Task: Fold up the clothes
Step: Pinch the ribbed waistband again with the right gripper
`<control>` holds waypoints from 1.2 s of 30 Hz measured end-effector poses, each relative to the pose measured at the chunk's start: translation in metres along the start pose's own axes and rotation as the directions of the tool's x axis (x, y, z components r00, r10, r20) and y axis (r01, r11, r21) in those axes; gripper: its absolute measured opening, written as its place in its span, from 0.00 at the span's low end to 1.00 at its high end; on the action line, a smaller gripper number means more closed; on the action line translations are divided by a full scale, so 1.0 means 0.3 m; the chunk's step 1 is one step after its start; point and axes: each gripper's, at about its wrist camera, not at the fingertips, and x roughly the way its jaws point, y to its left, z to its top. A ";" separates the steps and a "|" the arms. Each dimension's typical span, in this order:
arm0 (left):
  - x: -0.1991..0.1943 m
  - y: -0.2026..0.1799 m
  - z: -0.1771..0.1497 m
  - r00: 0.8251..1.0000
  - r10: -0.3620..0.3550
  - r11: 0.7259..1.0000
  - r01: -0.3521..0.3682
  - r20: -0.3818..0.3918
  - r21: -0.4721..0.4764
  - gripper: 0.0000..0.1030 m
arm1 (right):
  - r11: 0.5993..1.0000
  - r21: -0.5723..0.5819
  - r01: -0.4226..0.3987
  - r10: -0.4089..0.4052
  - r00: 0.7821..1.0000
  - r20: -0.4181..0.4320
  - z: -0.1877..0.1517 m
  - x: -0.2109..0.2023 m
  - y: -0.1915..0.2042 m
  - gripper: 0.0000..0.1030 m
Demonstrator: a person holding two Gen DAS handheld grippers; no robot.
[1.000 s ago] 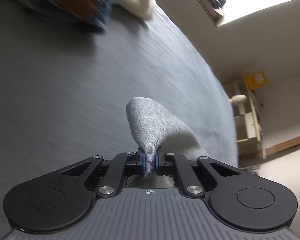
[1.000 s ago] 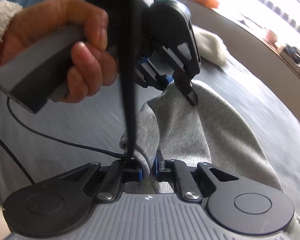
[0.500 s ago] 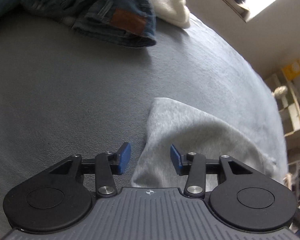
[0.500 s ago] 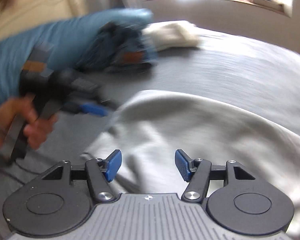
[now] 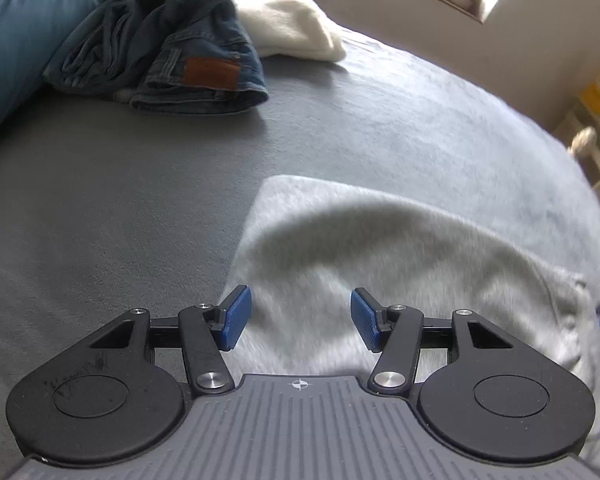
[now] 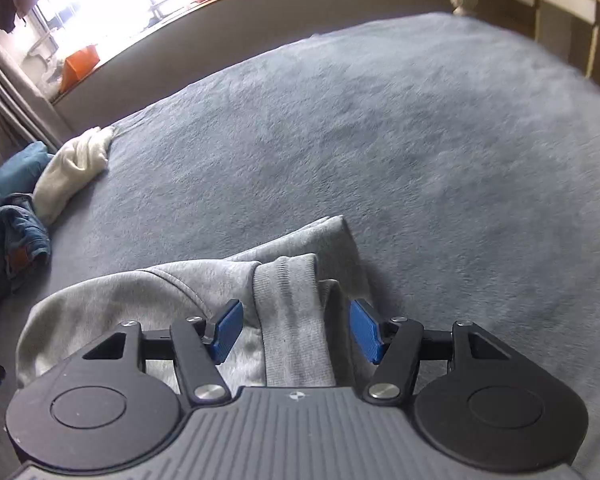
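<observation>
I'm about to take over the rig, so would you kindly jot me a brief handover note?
Left gripper: open, empty, over the grey sweatshirt.
Right gripper: open, empty, its ribbed cuff between the fingers, not gripped.
Sweatshirt lies partly folded on the bed.
Jeans and a white garment lie unfolded at the far side.
Left: finish the sweatshirt, then fold those two.

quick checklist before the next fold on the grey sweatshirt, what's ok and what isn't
1. Left tongs open, empty: ok.
2. Right tongs open, nothing clamped: ok.
3. Grey sweatshirt lying on the bed: ok.
4. Ribbed cuff between the right pads, ready to pinch: ok.
5. Sweatshirt lying smooth: not ok, bunched by the cuff.
6. Jeans and white garment apart from the sweatshirt: ok.
</observation>
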 end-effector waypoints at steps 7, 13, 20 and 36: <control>0.034 -0.077 -0.074 0.997 0.070 0.992 -0.066 -0.038 0.105 0.53 | 0.996 0.067 -0.065 0.070 0.995 -0.074 0.000 0.092 -0.051 0.29; 0.041 -0.092 -0.084 0.996 0.075 0.989 -0.068 -0.047 0.130 0.53 | 0.991 0.084 -0.103 0.105 0.994 -0.017 -0.030 0.042 -0.066 0.16; 0.050 -0.099 -0.066 0.998 0.053 0.985 -0.045 -0.042 0.164 0.53 | 0.988 0.118 -0.100 0.100 0.995 0.008 -0.038 0.057 -0.093 0.15; -0.039 0.075 -0.042 0.999 -0.034 0.998 0.035 0.034 -0.055 0.54 | 0.997 0.063 -0.054 0.048 0.995 0.087 0.035 -0.074 -0.086 0.41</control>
